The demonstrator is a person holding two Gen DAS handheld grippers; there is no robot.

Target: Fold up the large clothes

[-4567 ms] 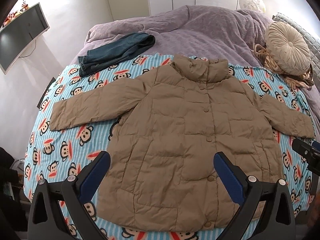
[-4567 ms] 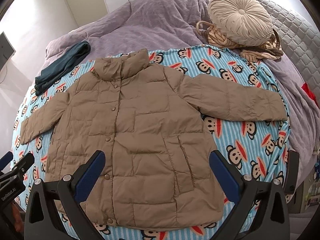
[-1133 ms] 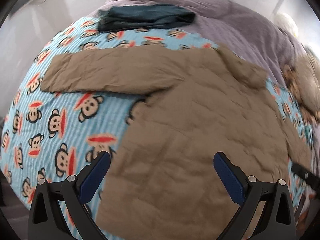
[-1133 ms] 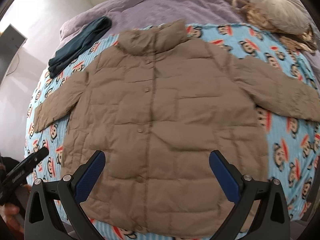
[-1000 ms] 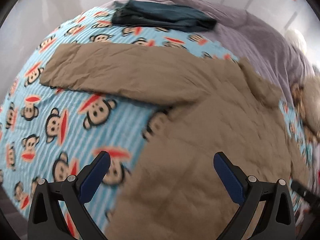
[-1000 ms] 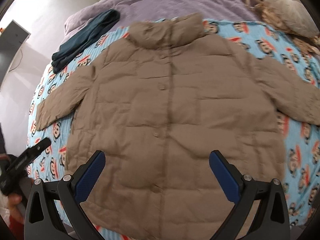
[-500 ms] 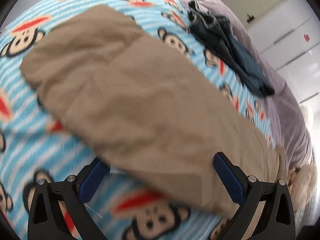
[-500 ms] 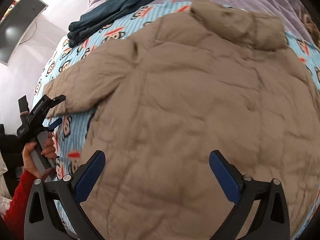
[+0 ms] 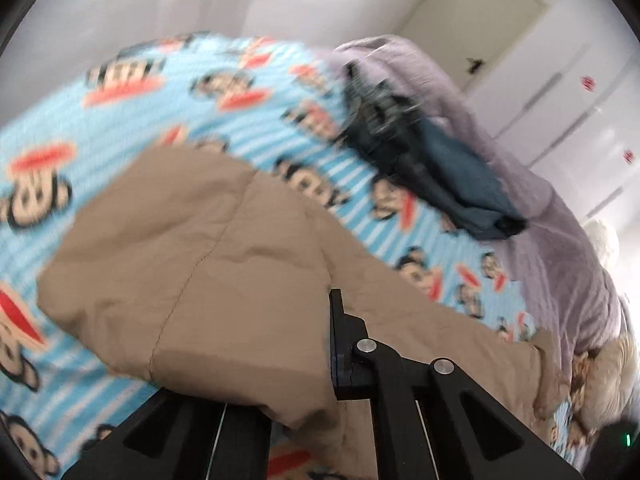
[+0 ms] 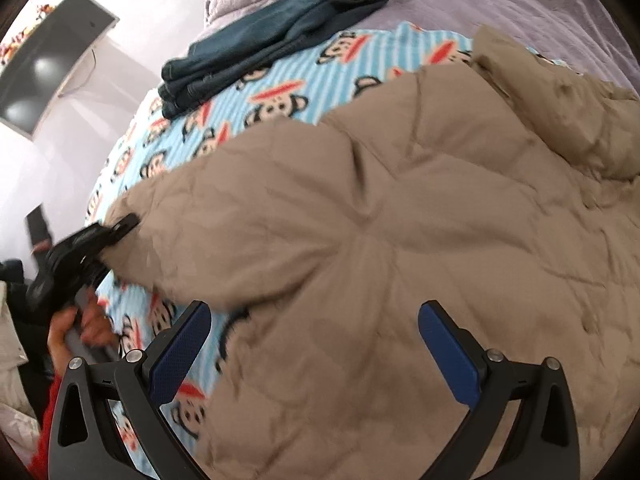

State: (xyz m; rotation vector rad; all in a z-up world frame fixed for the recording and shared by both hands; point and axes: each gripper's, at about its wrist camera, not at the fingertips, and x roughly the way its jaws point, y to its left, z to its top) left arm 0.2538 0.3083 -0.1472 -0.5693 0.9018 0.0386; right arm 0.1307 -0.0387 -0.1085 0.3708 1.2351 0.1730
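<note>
A tan puffer jacket (image 10: pixel 400 240) lies spread front-up on a blue monkey-print blanket (image 10: pixel 280 96) on the bed. My left gripper (image 9: pixel 316 364) is shut on the jacket's left sleeve (image 9: pixel 192 264) near the cuff; the sleeve drapes over its left finger and hides it. In the right wrist view the left gripper (image 10: pixel 116 232) shows at the sleeve's end. My right gripper (image 10: pixel 314 352) is open and empty, hovering above the jacket's body near the armpit.
Folded dark blue jeans (image 10: pixel 276 40) lie at the blanket's far edge, also in the left wrist view (image 9: pixel 432 168). A purple duvet (image 10: pixel 500 4) covers the far bed. A monitor (image 10: pixel 44 60) hangs on the left wall. The bed's left edge is near the sleeve.
My left gripper moved down to the left sleeve and closed on its cuff end. My right gripper shifted left over the jacket's body and stayed open.
</note>
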